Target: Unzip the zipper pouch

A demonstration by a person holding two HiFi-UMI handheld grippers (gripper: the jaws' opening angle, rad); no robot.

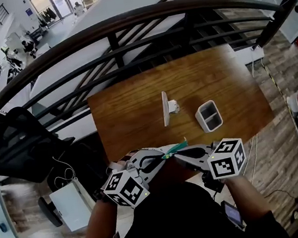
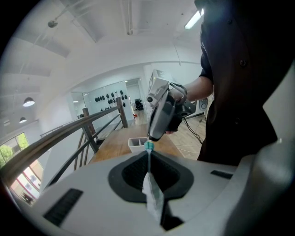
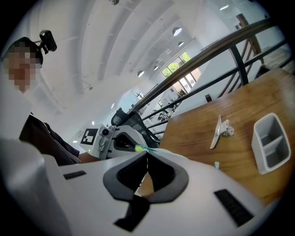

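Both claws low before torso, tips meeting, each tilted slightly down. Left claw jaws closed, pinching clear pouch. Right claw jaws closed on teal zipper slider. Left forearm and right forearm angled inward.

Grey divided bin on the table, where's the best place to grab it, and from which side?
Probably its middle divider or a long wall, from straight above: the bin stands upright, open top up, so those thin walls fit between jaws.
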